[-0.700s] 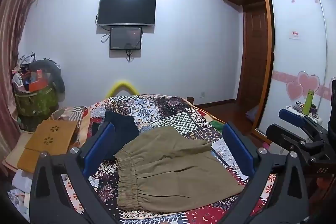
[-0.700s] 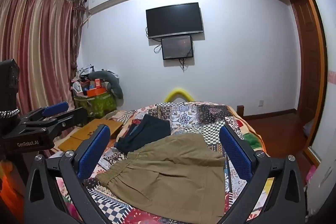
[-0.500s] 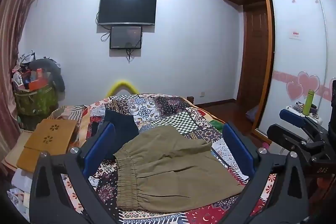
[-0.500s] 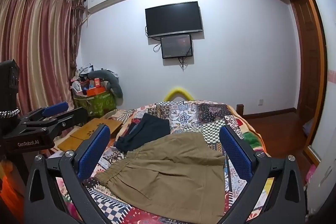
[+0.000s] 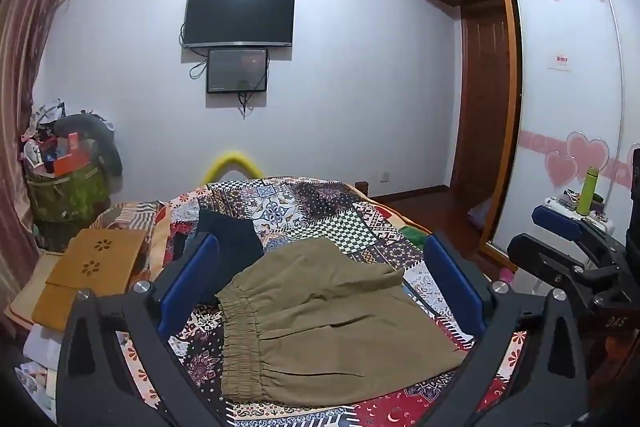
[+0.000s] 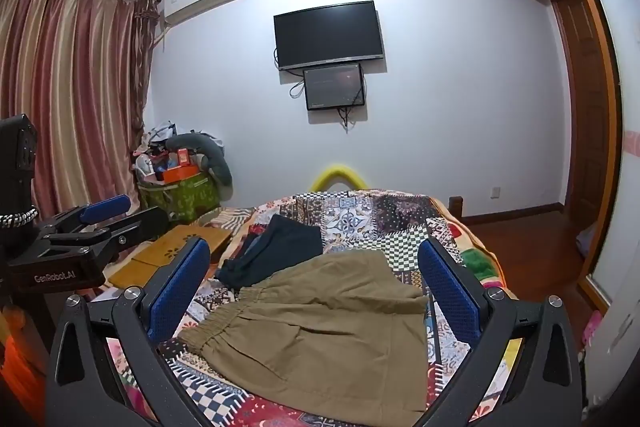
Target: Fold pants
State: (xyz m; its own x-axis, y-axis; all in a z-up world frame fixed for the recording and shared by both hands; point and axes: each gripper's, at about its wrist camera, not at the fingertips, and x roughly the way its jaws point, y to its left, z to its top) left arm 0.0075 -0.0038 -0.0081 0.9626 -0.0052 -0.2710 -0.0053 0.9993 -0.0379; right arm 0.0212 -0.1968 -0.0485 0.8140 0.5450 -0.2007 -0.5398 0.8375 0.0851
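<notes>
Olive-brown pants [image 5: 328, 323] lie folded flat on the patchwork bedspread [image 5: 304, 207], elastic waistband to the left. They also show in the right wrist view [image 6: 324, 331]. My left gripper [image 5: 320, 291] is open and empty, held above the near part of the bed with the pants between its blue pads. My right gripper [image 6: 316, 291] is open and empty too, above the pants. The right gripper shows at the right edge of the left wrist view [image 5: 576, 251], and the left gripper at the left edge of the right wrist view [image 6: 80, 239].
A dark folded garment [image 5: 228, 243] lies behind the pants on the bed. A wooden lap table [image 5: 92, 271] and a full green basket [image 5: 68, 187] stand left of the bed. A wardrobe with sliding doors [image 5: 568, 87] is on the right, a TV [image 5: 240, 17] on the far wall.
Both grippers have stayed almost still, with only a slight drift of the view. The pants have not moved.
</notes>
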